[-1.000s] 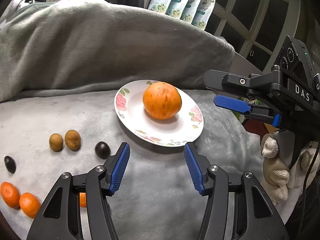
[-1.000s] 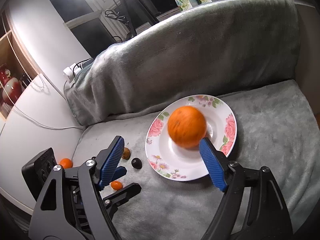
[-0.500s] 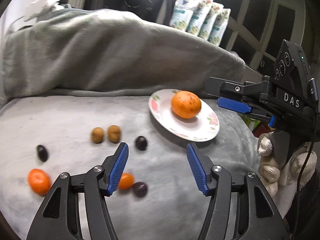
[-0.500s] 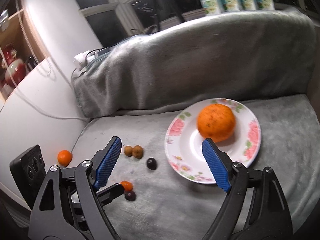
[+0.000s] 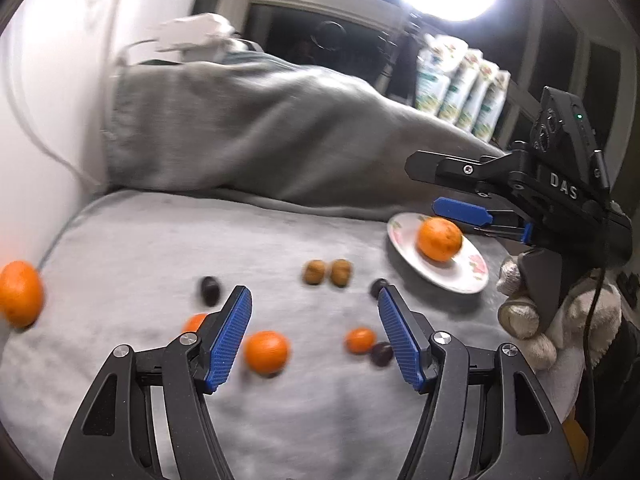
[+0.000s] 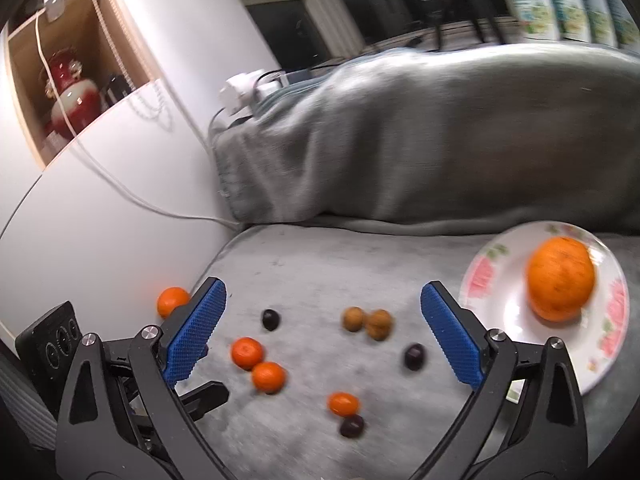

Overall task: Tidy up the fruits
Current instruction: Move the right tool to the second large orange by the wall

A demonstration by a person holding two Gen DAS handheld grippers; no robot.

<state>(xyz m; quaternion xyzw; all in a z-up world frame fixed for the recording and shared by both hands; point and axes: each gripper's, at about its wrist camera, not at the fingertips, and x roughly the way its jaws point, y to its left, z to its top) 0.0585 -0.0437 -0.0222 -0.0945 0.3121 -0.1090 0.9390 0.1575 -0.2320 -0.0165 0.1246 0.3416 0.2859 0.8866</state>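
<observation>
A large orange [image 5: 439,239] [image 6: 560,283] lies on a flowered plate [image 5: 468,276] [image 6: 500,292] at the right of the grey blanket. Small mandarins [image 5: 266,351] [image 6: 268,377], two brown round fruits [image 5: 328,272] [image 6: 366,322] and dark plums [image 5: 209,290] [image 6: 414,356] lie scattered left of it. My left gripper [image 5: 314,320] hovers above the mandarins, jaws opening, nothing between them. My right gripper [image 6: 320,324] hangs over the scattered fruit, jaws opening wide and empty; in the left wrist view it juts in just above the plate [image 5: 464,196].
A heaped grey blanket [image 6: 440,136] rises behind the fruit. A white wall and cable [image 6: 120,184] bound the left side. One mandarin [image 5: 18,294] sits at the far left edge. A gloved hand [image 5: 532,320] holds the right gripper's handle.
Both grippers drew back and swung left from the plate toward the scattered fruit. The plate now sits at the right of both views. Both pairs of jaws stand wider.
</observation>
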